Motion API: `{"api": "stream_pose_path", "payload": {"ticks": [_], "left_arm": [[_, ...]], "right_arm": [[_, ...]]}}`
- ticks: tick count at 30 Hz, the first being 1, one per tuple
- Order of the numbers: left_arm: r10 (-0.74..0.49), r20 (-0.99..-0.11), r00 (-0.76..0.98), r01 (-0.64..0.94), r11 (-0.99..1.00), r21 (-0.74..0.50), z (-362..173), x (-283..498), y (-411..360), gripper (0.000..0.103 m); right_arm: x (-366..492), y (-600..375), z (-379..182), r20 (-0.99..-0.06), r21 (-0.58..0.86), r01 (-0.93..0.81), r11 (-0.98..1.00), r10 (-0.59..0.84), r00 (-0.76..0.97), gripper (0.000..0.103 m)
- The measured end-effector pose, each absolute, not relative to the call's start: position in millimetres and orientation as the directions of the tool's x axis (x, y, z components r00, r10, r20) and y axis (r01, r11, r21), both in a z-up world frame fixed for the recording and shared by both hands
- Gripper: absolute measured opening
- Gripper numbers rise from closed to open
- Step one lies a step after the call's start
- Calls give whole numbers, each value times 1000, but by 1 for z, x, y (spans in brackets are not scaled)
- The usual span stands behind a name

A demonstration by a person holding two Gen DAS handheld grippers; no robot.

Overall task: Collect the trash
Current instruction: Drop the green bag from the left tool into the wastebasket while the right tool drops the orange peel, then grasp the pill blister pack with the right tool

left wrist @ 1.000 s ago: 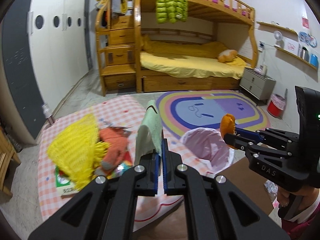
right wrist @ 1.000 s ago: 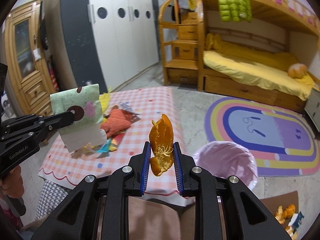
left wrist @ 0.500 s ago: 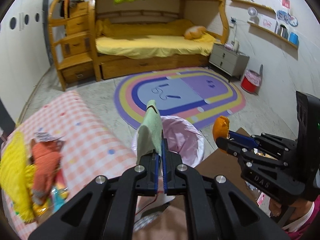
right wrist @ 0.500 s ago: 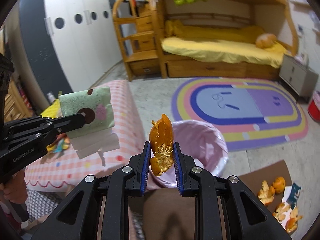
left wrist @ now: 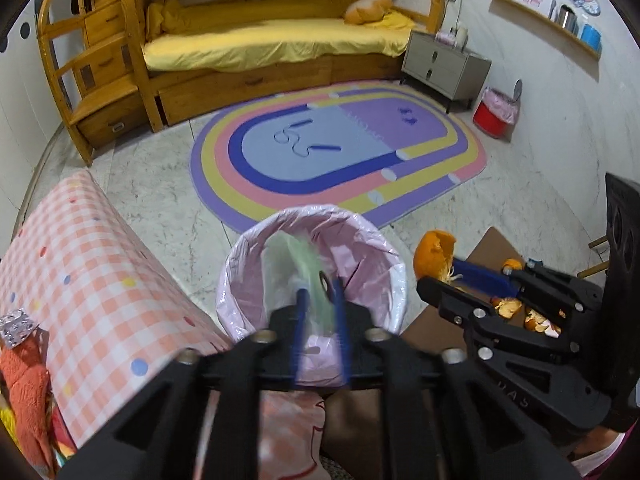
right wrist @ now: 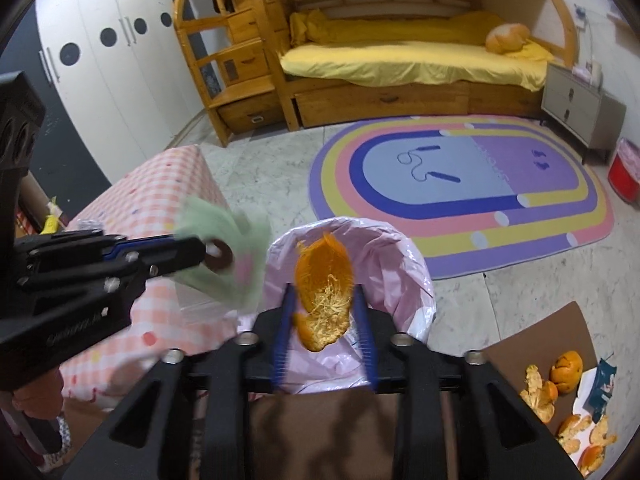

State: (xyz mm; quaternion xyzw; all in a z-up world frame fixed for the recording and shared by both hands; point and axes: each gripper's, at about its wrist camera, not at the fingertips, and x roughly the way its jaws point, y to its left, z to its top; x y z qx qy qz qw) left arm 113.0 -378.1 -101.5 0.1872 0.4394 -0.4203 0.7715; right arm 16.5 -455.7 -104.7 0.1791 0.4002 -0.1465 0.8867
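Now both black 2-finger grippers hang over the bin lined with a pink plastic bag [left wrist: 316, 240], jaws opening. Blurred between the left gripper [left wrist: 320, 304] pads sits a pale green paper wrapper [left wrist: 308, 264]; between the right gripper [right wrist: 324, 312] pads, a curled orange peel [right wrist: 324, 280].

Orange peel [right wrist: 324, 300] and green wrapper [left wrist: 308, 276] over pink-lined bin [left wrist: 248, 264]

The floor [right wrist: 280, 160] carries a pink-lined bin [right wrist: 404, 264], rug [right wrist: 460, 184] and peel-strewn cardboard [right wrist: 532, 340].
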Motion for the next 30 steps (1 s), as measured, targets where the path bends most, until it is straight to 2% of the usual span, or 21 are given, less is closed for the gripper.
{"api": "stream_pose_path", "payload": {"ticks": [2,14,30], "left_arm": [[-481,-837,262,802,591,-88,-105,119,-373,45],[-479,-799,363,714,694,-91,-82,112,-297,45],[-379,-715,588,480,874,-69,-31,79,-134,56]], "right_arm": [[19,-461,-108,-763,206,413,887,-118,636,51],[3,-446,-92,-753,241,407,881,-95,651,52],[30,-301,-33,-704,181,82,980,71,707,53]]}}
